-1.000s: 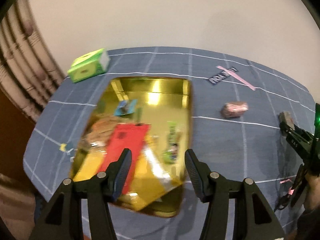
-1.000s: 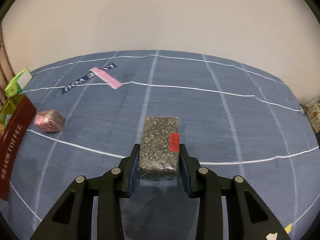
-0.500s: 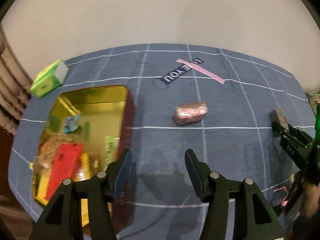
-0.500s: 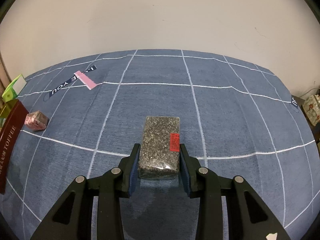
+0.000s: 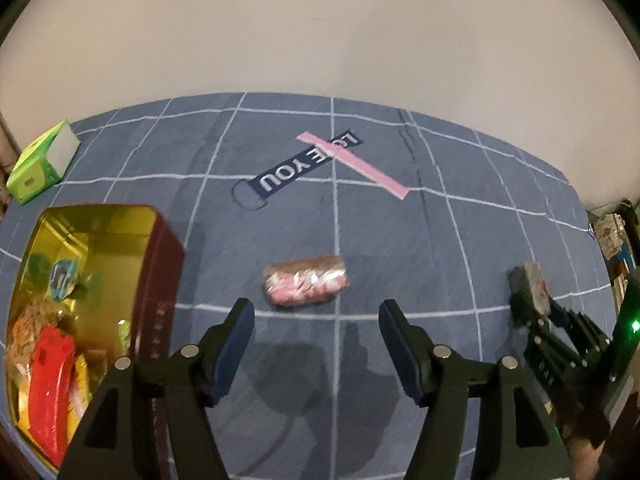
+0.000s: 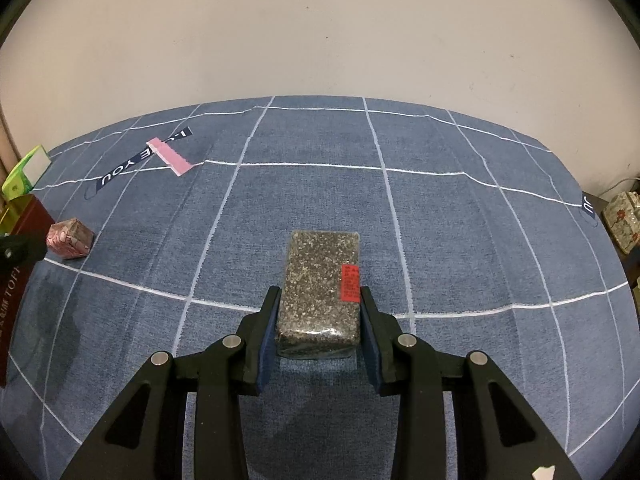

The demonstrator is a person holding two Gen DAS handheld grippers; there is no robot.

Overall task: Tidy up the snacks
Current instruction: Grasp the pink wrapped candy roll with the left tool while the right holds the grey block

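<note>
left claw [image 5: 316,330]: jaws apart and have just been opening wider, nothing between them; it hangs over bare blue cloth, pointing down at the counter.
pink snack [image 5: 306,286]: a pink-wrapped packet lying on its side on the cloth just beyond the left claw's tips, toward 12 o'clock, not touched by them; in the right wrist view it shows at far 9 o'clock [image 6: 70,239].
right claw [image 6: 318,320]: clamped on the speckled block, one pad pressed to each long side; in the left wrist view it sits at 3 o'clock [image 5: 532,312].
speckled block [image 6: 320,292]: a clear-wrapped grey-and-white speckled bar with a small red label on its right edge, sticking out forward past the fingertips.
tin [image 5: 160,264]: dark red outside, gold inside, open, at 9 o'clock of the left claw; it holds a red packet [image 5: 52,372], a yellow one, a blue one and others, blurred.
counter [image 6: 460,232]: covered by blue cloth with a white grid.
keychain strap [image 5: 304,166]: dark blue with white letters, farther off at 12 o'clock, a pink strip [image 5: 354,164] lying across it.
green box [image 5: 42,162]: at the far left edge of the cloth, around 10 o'clock.
</note>
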